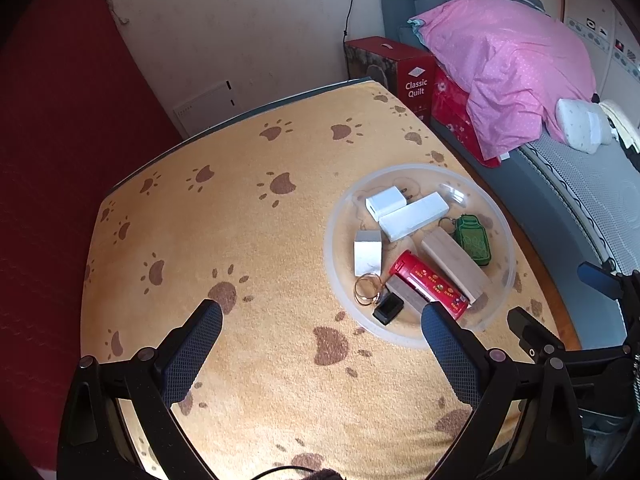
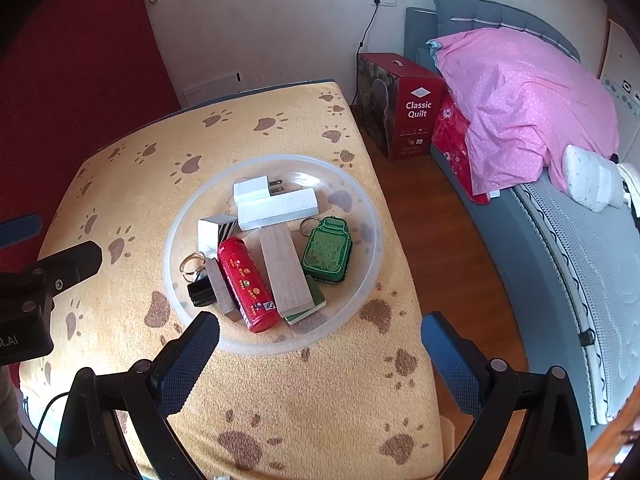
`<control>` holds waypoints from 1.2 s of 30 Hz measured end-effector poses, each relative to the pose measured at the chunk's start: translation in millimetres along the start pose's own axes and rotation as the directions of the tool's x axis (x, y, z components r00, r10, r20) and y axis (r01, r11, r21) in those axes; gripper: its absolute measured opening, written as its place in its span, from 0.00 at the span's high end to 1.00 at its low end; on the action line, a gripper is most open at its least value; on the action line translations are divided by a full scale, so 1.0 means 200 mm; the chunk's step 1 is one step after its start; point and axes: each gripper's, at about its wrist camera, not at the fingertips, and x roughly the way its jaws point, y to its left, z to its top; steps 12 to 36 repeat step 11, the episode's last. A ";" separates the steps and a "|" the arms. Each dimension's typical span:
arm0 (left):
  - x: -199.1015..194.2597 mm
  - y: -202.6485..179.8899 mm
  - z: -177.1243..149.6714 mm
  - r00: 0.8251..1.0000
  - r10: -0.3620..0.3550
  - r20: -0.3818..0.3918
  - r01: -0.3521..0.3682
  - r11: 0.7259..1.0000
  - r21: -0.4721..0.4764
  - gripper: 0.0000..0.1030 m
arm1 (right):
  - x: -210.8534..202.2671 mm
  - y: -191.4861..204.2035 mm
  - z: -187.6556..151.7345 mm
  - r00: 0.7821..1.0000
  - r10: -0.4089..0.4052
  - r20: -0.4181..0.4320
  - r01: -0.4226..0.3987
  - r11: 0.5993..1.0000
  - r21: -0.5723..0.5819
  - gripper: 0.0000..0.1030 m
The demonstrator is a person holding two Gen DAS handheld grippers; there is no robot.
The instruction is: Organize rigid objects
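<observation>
Red tube [image 2: 247, 284] lies in our clear bowl [image 2: 224, 343] near counter's right edge, long axis toward right gripper [image 2: 320, 340], nearer; left gripper [image 1: 322, 330] likewise wide, empty.

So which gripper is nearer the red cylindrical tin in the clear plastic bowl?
Left, though narrowly. The left gripper has one fingertip beside the red cylindrical tin. The right gripper hovers open at the clear plastic bowl near rim.

clear bowl [image 2: 370, 264] | holds red tin [image 2: 246, 282], wood block [image 2: 284, 270], green tag [image 2: 326, 254]
</observation>
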 end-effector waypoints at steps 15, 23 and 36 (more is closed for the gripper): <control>0.04 -0.01 0.01 1.000 -0.024 0.004 0.024 1.000 0.015 0.03 | 0.03 0.00 0.01 1.000 -0.008 -0.015 0.008 1.000 0.018 0.00; 0.04 -0.01 0.01 1.000 -0.024 0.004 0.024 1.000 0.015 0.03 | 0.03 0.00 0.01 1.000 -0.008 -0.015 0.008 1.000 0.018 0.00; 0.04 -0.01 0.01 1.000 -0.024 0.004 0.024 1.000 0.015 0.03 | 0.03 0.00 0.01 1.000 -0.008 -0.015 0.008 1.000 0.018 0.00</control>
